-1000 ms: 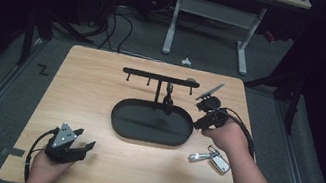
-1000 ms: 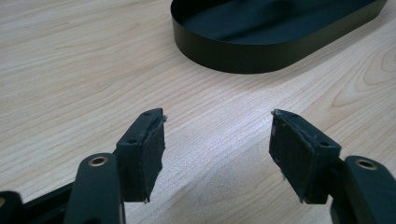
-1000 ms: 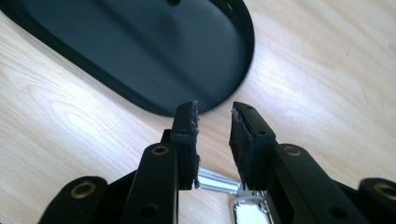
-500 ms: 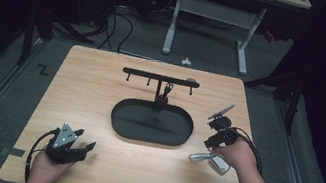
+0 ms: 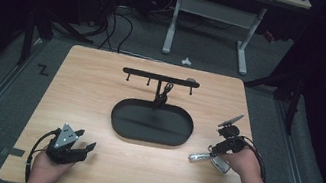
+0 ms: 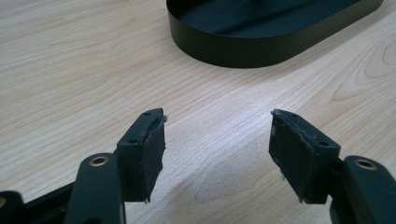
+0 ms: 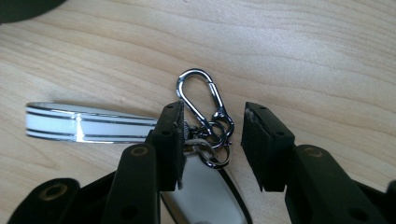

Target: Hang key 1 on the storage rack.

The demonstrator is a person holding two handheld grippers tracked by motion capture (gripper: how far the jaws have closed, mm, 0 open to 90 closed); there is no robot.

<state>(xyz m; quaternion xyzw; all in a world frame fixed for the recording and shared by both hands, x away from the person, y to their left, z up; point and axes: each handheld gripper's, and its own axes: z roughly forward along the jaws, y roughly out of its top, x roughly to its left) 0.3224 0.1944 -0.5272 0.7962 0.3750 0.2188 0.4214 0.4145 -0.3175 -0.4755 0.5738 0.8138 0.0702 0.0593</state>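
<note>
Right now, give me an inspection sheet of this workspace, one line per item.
Surface: light wooden table, bare wood between the items.
Job's things: keychain with carabiner, rings and white straps lying flat near the table's right edge; black oval tray with hook rack at centre, a small dark item hanging from one hook.
Clutter: nothing seen on the table.
Grippers: left hand-held gripper open, resting at the near left; right hand-held gripper has just been opening, jaws either side of the keychain rings, not clamped.
Cables: one trails from each gripper; more lie on the floor behind.
Surroundings: dark room, grey floor, white-legged desk behind.
</note>
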